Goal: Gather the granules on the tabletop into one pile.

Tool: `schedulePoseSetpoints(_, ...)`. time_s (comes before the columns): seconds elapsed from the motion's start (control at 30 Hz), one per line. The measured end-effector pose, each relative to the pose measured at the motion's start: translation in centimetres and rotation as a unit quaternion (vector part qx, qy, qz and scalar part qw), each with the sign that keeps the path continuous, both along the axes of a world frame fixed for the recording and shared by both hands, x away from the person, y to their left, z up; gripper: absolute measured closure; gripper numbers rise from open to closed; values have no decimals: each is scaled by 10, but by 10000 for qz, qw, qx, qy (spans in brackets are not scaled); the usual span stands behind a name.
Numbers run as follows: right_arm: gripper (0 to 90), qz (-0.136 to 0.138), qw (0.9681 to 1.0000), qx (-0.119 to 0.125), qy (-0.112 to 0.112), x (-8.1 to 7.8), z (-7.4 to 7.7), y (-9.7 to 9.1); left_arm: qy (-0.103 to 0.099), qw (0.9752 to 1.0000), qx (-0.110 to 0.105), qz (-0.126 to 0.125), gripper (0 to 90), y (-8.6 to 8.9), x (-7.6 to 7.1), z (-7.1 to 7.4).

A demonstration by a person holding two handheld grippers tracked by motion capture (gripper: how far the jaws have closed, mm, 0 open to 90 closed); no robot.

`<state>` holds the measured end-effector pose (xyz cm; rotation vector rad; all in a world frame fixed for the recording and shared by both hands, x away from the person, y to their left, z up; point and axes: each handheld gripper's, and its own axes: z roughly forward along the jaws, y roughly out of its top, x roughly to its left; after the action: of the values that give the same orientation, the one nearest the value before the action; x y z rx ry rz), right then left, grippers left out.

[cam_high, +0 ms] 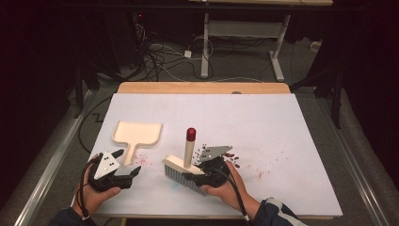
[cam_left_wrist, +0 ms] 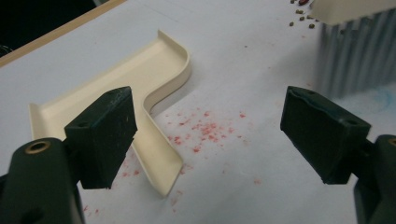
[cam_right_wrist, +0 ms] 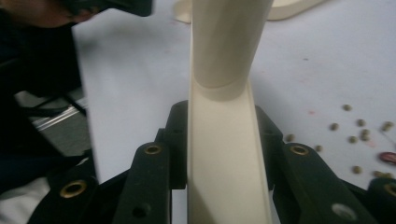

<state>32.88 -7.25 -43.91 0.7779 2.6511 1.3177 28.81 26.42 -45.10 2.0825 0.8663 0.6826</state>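
A cream dustpan [cam_high: 136,133] lies flat on the white table cover, its handle pointing toward me. My left gripper [cam_high: 128,163] is open at the handle's end. In the left gripper view the dustpan [cam_left_wrist: 140,84] reaches to the left jaw of that gripper [cam_left_wrist: 210,126], and nothing is pressed. A brush [cam_high: 189,149] with a cream head, grey bristles and a red-tipped handle stands on the table. My right gripper [cam_high: 190,178] is shut on its head. The right gripper view shows the cream brush head [cam_right_wrist: 226,158] clamped between both jaws of that gripper [cam_right_wrist: 224,135].
Small dark beans [cam_high: 233,157] lie scattered just right of the brush, also small beans [cam_right_wrist: 359,126] beside the right jaws. Pink specks [cam_left_wrist: 205,133] stain the cover near the dustpan handle. The brush bristles [cam_left_wrist: 359,56] stand close to the left gripper's right jaw. A wooden table edge [cam_high: 202,87] runs along the far side.
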Motion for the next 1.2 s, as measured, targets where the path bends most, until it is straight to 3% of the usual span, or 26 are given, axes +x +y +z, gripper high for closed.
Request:
schedulePoseSetpoints(0.3,670,-618,9980,-39,131,27,-7,-21,90,9998,81,-124,178,-6,1,-3)
schedulePoseSetpoints(0.5,672,-979,9952,-83,36,39,1,-42,135,9996,127,-220,178,-10,1,-5)
schedulePoseSetpoints(0.6,673,-1076,9941,-110,25,45,3,-50,146,9995,131,-245,178,-11,1,-5)
schedulePoseSetpoints(0.73,674,-1097,9937,-126,-170,45,12,-57,158,9994,136,-261,179,-12,1,-5)
schedulePoseSetpoints(0.83,674,-881,9956,33,-306,41,22,-64,164,9994,144,-268,179,-12,1,-6)
schedulePoseSetpoints(0.9,674,-521,9969,-27,-586,34,34,-71,167,9994,141,-271,179,-12,1,-5)
schedulePoseSetpoints(0.93,674,-521,9969,-27,-586,34,34,-71,172,9994,150,-269,179,-12,1,-5)
schedulePoseSetpoints(1.0,674,-92,9975,-95,-697,26,40,-76,179,9993,156,-279,179,-12,1,-5)
schedulePoseSetpoints(1.1,674,405,9953,-280,-836,12,43,-84,183,9993,168,-285,179,-12,0,-6)
schedulePoseSetpoints(1.13,673,772,9930,-322,-838,4,41,-89,188,9993,171,-290,181,-12,0,-6)
schedulePoseSetpoints(1.17,673,772,9930,-322,-838,4,41,-89,189,9992,178,-291,181,-12,0,-6)
schedulePoseSetpoints(1.2,674,1022,9901,-459,-848,-1,35,-94,195,9992,177,-298,181,-12,0,-6)
